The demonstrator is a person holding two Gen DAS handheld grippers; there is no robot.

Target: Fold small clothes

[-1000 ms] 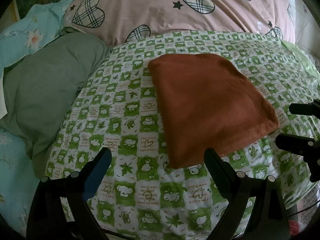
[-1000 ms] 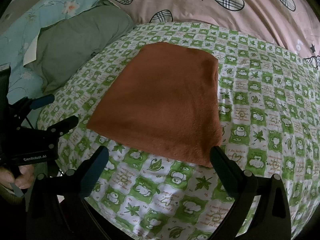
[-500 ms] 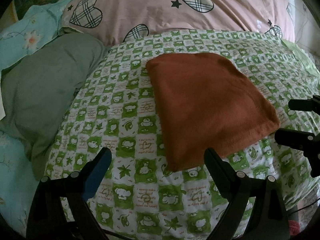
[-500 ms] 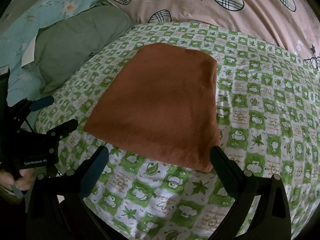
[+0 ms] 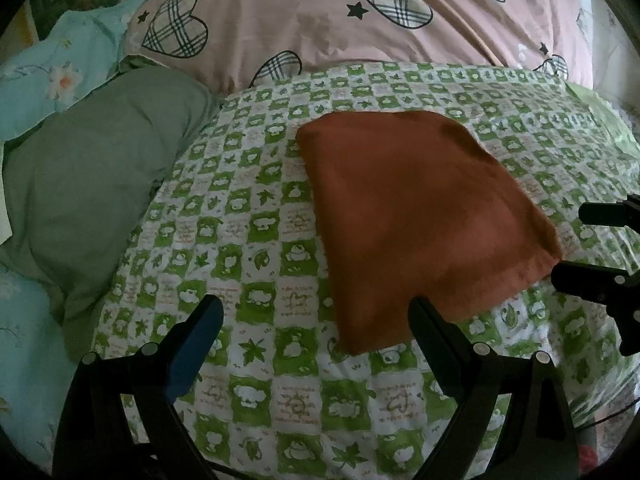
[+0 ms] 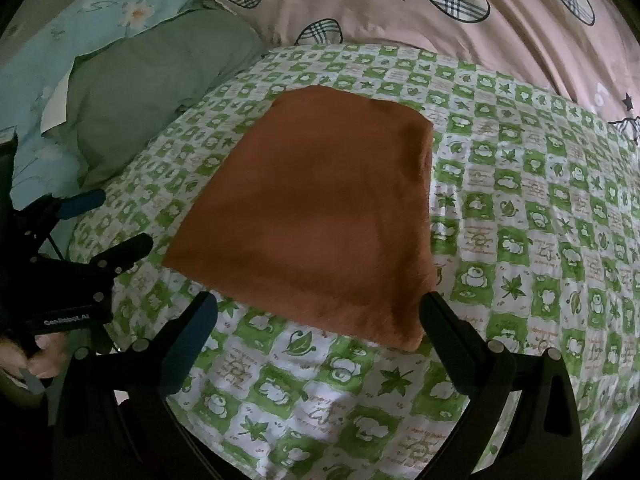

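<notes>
Nearest the cameras, the left gripper (image 5: 314, 318) and right gripper (image 6: 320, 312) both hang released and empty over the green checked sheet (image 6: 520, 208). Just beyond lies the rust-brown cloth (image 6: 320, 208), flat (seemingly already folded once); farther back sits the pink quilt (image 5: 320, 20). The step looks like an approach, and the next move probably calls for pinching the near corners.

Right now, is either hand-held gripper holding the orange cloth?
No. The orange cloth lies flat on the checked sheet, both grippers open and off it.

A home bedroom, seen across a bed. A green-and-white checked cotton sheet printed with leaves and animals (image 5: 256, 240) covers it, with a pink quilt with plaid hearts (image 5: 320, 20) behind. A plain sage-green pillow (image 6: 152, 80) and pale blue floral bedding (image 5: 60, 76) lie alongside.
</notes>
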